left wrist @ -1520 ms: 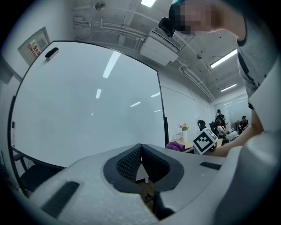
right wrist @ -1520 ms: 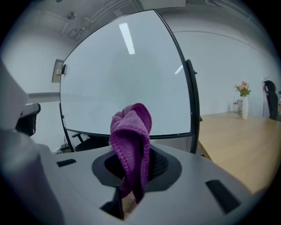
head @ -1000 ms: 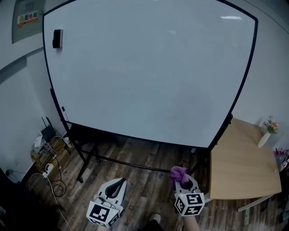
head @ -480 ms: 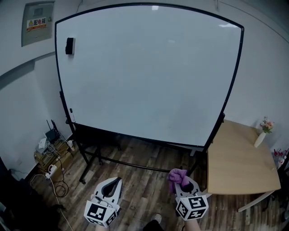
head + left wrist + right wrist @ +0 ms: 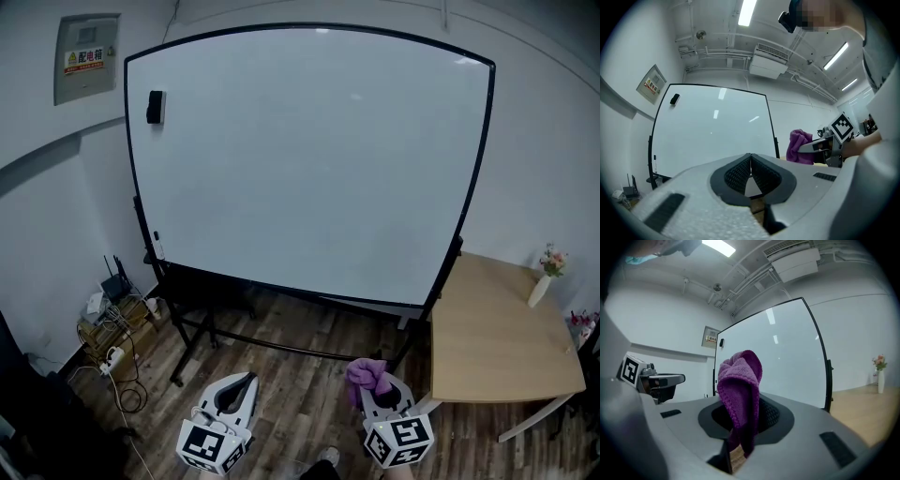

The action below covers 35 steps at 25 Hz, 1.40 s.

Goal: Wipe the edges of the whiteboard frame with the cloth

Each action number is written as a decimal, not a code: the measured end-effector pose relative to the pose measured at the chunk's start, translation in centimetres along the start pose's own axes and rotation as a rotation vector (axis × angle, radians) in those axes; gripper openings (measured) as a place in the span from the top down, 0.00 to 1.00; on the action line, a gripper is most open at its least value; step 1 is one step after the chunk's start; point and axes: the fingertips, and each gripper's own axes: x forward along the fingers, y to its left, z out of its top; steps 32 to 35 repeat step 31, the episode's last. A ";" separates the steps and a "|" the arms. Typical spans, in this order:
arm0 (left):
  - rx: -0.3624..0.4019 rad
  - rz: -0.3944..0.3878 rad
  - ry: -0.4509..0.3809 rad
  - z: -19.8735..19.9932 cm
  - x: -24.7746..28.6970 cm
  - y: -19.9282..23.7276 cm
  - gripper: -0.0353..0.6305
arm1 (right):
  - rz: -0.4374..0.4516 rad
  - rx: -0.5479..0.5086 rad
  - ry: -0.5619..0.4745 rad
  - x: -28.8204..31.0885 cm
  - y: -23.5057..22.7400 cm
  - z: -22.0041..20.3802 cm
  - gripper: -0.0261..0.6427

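The whiteboard (image 5: 309,159) stands on a black stand by the wall, its white face bare but for a small black eraser (image 5: 156,107) near the upper left corner, with a thin black frame (image 5: 481,159) on all four sides. Cables and boxes (image 5: 111,319) crowd the floor by its left leg, open wooden floor (image 5: 300,370) lies in front, and a wooden table (image 5: 497,337) sits just beside the right frame edge. Both grippers are held low, well apart from the board and pointing toward it: the left gripper (image 5: 247,379) has its jaws pressed together on nothing, while the right gripper (image 5: 375,384) pinches a bunched purple cloth (image 5: 366,373) that sticks up past its tips.
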 end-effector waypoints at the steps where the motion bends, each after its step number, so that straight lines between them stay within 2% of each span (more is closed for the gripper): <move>1: 0.006 -0.002 -0.003 0.2 -0.1 -0.2 0.92 | 0.002 -0.003 -0.005 -0.2 0.2 0.1 0.85; 10: 0.019 0.004 -0.013 0.9 -1.1 -0.2 0.92 | 0.021 -0.020 -0.044 -1.1 1.4 1.2 0.85; 35: 0.001 0.019 -0.008 0.7 -1.0 0.8 0.92 | 0.023 -0.012 -0.046 -0.7 1.9 1.2 0.85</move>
